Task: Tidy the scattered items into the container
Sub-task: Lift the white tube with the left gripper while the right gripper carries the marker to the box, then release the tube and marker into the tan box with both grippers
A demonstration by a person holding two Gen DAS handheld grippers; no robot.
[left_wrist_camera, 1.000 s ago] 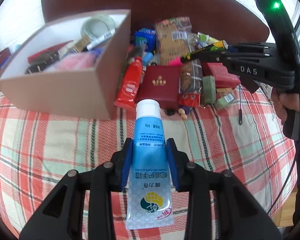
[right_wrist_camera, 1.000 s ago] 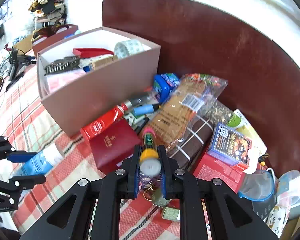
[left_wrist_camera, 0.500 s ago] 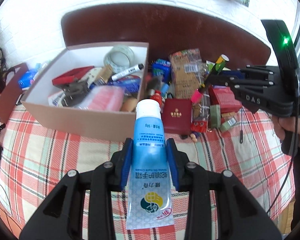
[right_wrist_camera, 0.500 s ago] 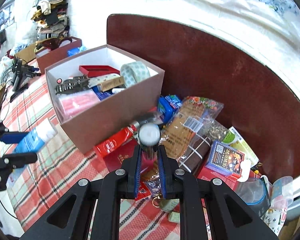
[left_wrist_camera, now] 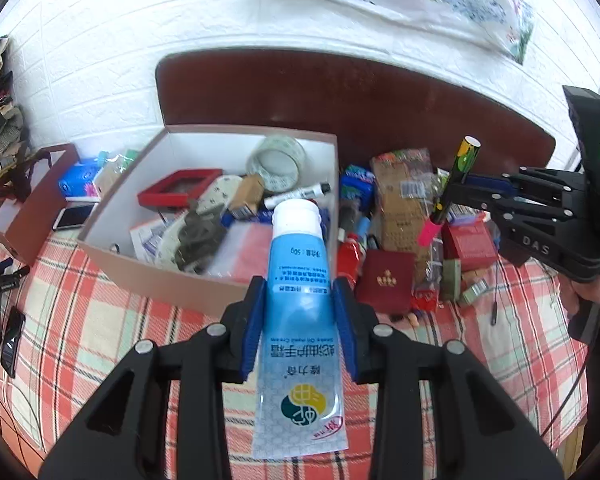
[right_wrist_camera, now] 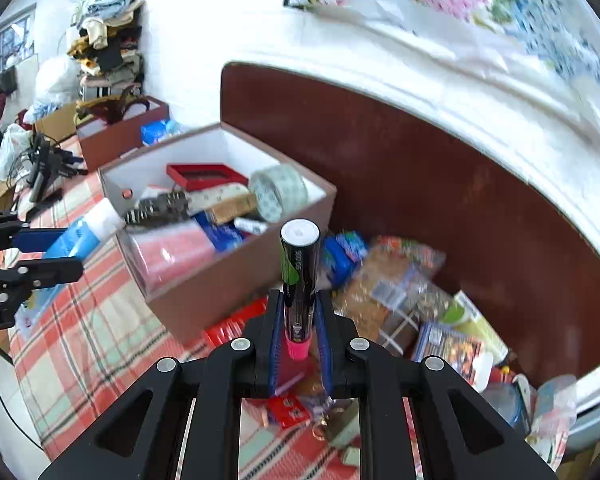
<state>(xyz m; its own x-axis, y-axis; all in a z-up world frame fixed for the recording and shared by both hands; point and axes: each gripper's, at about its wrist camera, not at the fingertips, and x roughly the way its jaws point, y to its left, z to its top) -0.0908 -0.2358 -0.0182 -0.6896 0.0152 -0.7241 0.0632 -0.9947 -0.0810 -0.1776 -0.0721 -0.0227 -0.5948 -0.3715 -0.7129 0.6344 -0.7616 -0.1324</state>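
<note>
My left gripper [left_wrist_camera: 299, 300] is shut on a blue hand-cream tube [left_wrist_camera: 298, 280] with a white cap, held in the air in front of the brown box [left_wrist_camera: 204, 280]. The white-lined box holds a tape roll [left_wrist_camera: 277, 162], a red frame, a marker and other items. My right gripper [right_wrist_camera: 298, 320] is shut on a dark marker [right_wrist_camera: 299, 268] with a pink end, tilted up, above the pile to the right of the box [right_wrist_camera: 228, 284]. In the left wrist view the right gripper [left_wrist_camera: 452, 190] holds that marker [left_wrist_camera: 458, 176] at the right. The left gripper [right_wrist_camera: 54, 252] and tube [right_wrist_camera: 80, 232] show at the left of the right wrist view.
Scattered items lie right of the box: snack packets [left_wrist_camera: 404, 192], a red booklet [left_wrist_camera: 386, 280], a red tube [left_wrist_camera: 346, 256], a blue pack [right_wrist_camera: 342, 254]. A dark headboard [left_wrist_camera: 340, 96] stands behind. A second brown box [left_wrist_camera: 40, 204] and a phone [left_wrist_camera: 74, 216] lie at the left on the plaid cloth [left_wrist_camera: 100, 340].
Both grippers have risen with their items, so the box and the pile look smaller and lower. The marker in the right gripper has tipped from lying forward to standing more upright.
</note>
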